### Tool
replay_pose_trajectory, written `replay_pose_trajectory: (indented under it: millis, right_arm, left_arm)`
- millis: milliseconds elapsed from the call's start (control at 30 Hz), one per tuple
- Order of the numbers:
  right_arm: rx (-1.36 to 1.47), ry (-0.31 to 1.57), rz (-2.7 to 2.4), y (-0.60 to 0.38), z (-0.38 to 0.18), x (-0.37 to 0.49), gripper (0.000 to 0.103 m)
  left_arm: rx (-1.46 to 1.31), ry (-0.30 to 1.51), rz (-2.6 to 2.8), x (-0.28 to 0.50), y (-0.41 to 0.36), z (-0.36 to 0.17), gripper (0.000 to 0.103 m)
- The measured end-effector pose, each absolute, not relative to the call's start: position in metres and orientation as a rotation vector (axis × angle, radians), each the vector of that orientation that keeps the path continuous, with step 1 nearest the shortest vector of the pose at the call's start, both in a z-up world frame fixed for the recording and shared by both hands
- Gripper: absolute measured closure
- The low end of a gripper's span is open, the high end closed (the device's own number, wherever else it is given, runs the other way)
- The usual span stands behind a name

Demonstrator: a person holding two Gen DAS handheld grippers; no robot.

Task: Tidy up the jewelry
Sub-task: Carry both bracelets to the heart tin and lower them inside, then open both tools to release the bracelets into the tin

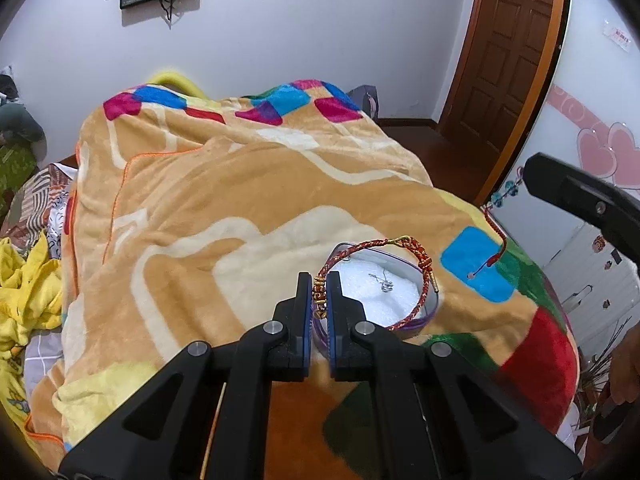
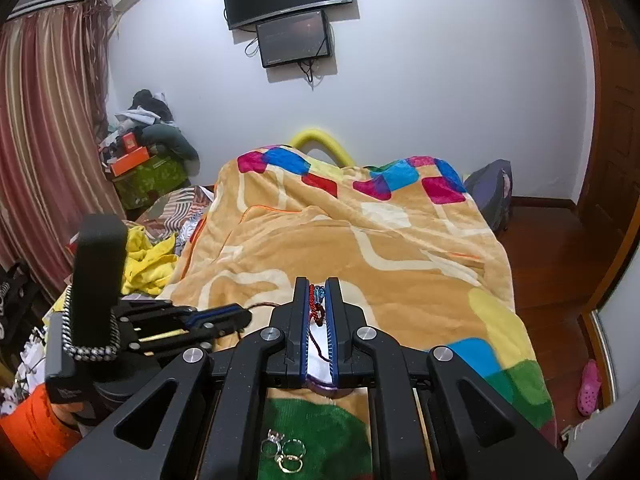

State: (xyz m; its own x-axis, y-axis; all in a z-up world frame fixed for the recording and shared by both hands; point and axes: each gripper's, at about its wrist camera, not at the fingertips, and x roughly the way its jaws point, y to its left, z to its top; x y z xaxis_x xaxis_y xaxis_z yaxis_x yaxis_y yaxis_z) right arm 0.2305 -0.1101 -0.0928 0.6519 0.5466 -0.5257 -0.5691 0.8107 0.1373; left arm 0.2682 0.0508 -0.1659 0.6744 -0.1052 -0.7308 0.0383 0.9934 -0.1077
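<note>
In the left wrist view my left gripper (image 1: 319, 292) is shut on the beaded part of a red-and-gold braided bracelet (image 1: 416, 258), held over a purple-rimmed round box (image 1: 434, 307) with white foam and a small silver piece (image 1: 385, 283) inside. In the right wrist view my right gripper (image 2: 317, 300) is shut on a red cord with blue beads (image 2: 316, 306), above the same box (image 2: 326, 389). Several rings (image 2: 285, 454) lie on the blanket below it. The left gripper's body (image 2: 160, 320) shows at the left.
A patterned orange blanket (image 1: 240, 200) covers the bed. Yellow cloth (image 1: 24, 292) lies at the left. A brown door (image 1: 508, 40) and wood floor (image 2: 560, 260) are on the right. Two screens (image 2: 288, 12) hang on the far wall.
</note>
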Motion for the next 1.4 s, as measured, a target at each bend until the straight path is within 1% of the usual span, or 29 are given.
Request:
replay_pose_trajectory:
  millis: [300,700,833,1000,1100,1167,1200,1267,1333,1400]
  right_arm:
    - [-0.036,0.631,0.658,-0.101,-0.109,0.25,0.096]
    - [-0.069,0.809,0.673,-0.09,-0.163,0.273,0.096]
    - [-0.089,0.859,0.663,-0.09,-0.174,0.276,0.096]
    - [-0.128,0.876,0.644,-0.09,-0.176,0.275,0.096]
    - [-0.141,0.885,0.638,-0.089,-0.176,0.276,0.096]
    - [-0.151,0.885,0.633,-0.09,-0.174,0.275,0.093]
    - [-0.153,0.882,0.631,-0.091,-0.173,0.274,0.091]
    - [-0.154,0.874,0.625,-0.092,-0.17,0.272,0.083]
    - [-0.151,0.858,0.619,-0.094,-0.165,0.268,0.073]
    - [-0.149,0.843,0.616,-0.095,-0.16,0.265,0.07]
  left_arm:
    - [-0.052,0.875,-0.073,0.292,0.045,-0.185,0.098]
    - [-0.03,0.929,-0.104,0.305,0.039,-0.2,0.098]
    - [-0.027,0.928,-0.116,0.304,0.039,-0.2,0.098]
    - [-0.027,0.924,-0.13,0.299,0.039,-0.196,0.098]
    - [-0.032,0.92,-0.13,0.295,0.04,-0.192,0.095]
    - [-0.034,0.916,-0.131,0.292,0.041,-0.188,0.093]
    - [-0.033,0.914,-0.13,0.29,0.041,-0.186,0.093]
    - [-0.033,0.907,-0.13,0.284,0.042,-0.182,0.087]
    - [-0.032,0.896,-0.131,0.278,0.042,-0.177,0.083]
    - [-0.027,0.881,-0.134,0.27,0.041,-0.169,0.079]
